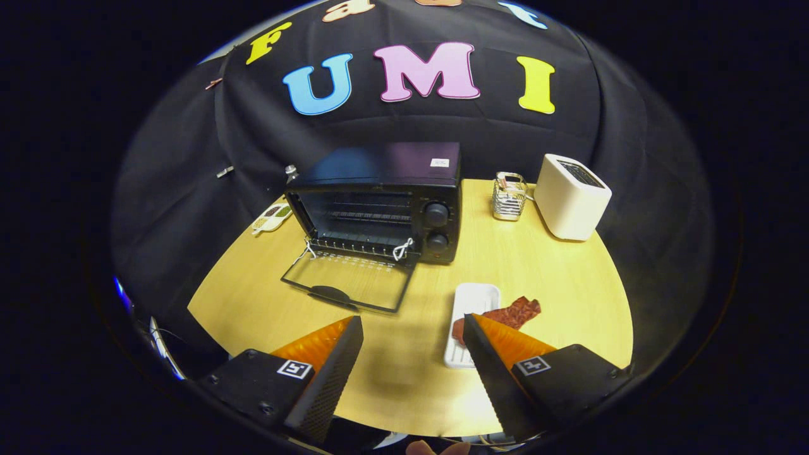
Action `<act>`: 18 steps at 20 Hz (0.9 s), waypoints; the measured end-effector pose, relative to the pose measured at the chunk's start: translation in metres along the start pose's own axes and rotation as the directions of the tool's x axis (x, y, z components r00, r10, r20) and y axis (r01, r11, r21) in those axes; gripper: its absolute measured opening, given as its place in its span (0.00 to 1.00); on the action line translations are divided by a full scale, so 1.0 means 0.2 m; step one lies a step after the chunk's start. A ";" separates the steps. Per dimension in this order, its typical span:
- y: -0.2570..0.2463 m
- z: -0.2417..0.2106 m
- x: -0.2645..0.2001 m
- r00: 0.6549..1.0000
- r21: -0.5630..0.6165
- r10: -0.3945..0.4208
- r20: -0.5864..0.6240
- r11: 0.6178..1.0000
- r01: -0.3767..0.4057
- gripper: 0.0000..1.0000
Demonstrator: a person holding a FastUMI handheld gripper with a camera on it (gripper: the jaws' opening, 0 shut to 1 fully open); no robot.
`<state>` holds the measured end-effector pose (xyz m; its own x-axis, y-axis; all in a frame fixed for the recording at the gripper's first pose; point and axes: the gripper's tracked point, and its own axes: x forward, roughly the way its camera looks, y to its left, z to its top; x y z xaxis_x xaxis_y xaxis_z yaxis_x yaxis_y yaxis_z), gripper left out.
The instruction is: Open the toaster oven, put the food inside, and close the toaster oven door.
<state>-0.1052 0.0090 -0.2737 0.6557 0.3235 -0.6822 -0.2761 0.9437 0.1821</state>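
A black toaster oven (379,202) stands at the back of the wooden table with its glass door (347,281) folded down flat toward me. Its wire rack shows inside. A strip of reddish-brown meat (509,314) lies across a small white tray (471,303), just ahead of my right finger, whose tip partly covers the tray. My gripper (414,328) hovers open above the table, nothing between its fingers. The oven door lies beyond the left finger.
A white pop-up toaster (572,196) stands at the back right, with a small wire holder (509,197) beside it. A flat card-like object (272,218) lies left of the oven. The round table edge (208,284) curves close on the left.
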 end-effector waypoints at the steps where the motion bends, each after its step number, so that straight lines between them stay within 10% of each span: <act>1: -0.08 0.01 0.00 1.000 -0.007 0.005 -0.018 1.000 -0.005 1.00; 9: -0.52 -0.07 0.22 0.963 0.014 0.095 -0.252 0.995 -0.095 0.99; 15: -0.59 -0.22 0.42 0.863 0.089 0.232 -0.449 0.972 -0.216 0.96; 18: -0.59 -0.29 0.49 0.808 0.123 0.283 -0.516 0.959 -0.257 0.77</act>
<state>-0.0499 -0.0745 -0.4028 0.0891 0.4927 -0.8657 -0.3470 0.8300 0.4367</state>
